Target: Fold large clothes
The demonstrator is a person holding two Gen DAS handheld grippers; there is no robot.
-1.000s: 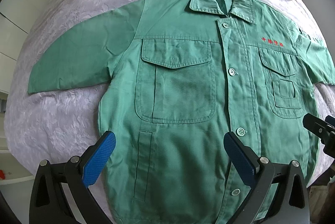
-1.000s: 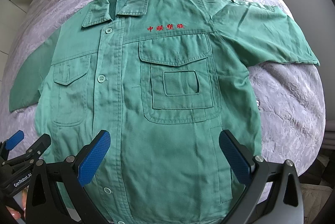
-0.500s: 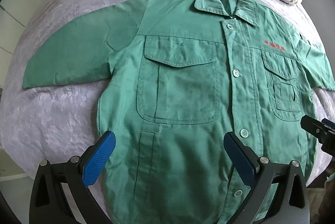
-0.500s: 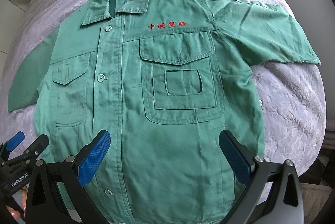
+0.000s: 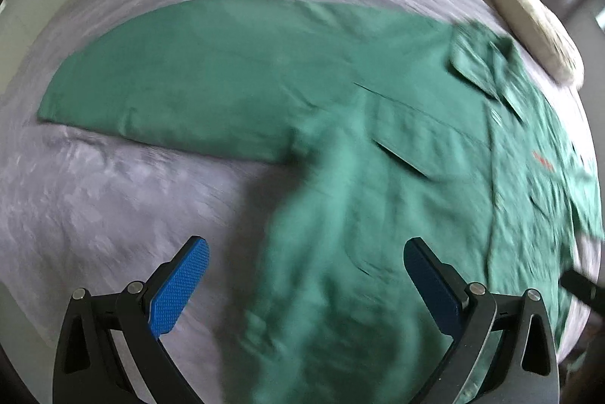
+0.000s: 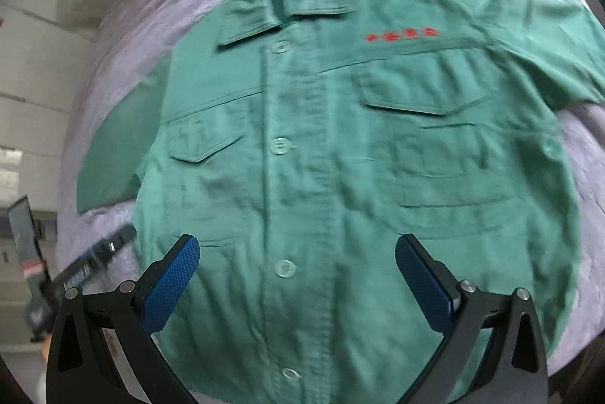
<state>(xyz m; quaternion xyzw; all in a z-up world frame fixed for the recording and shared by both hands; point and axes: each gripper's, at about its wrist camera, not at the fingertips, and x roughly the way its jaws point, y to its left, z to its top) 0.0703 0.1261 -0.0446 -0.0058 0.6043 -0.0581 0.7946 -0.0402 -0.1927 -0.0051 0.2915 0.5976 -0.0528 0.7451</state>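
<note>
The green work shirt (image 6: pixel 340 177) lies flat, buttoned and face up across the grey bedspread (image 5: pixel 113 196), collar toward the pillow (image 5: pixel 537 26) at the head edge, hem at the foot edge, long axis head to foot. The left gripper (image 5: pixel 306 287) has swung out toward the spread left sleeve (image 5: pixel 181 82), so a sleeve fold looks imminent. The right gripper (image 6: pixel 297 283) hovers over the placket. Both have their jaws spread wide, holding nothing.
</note>
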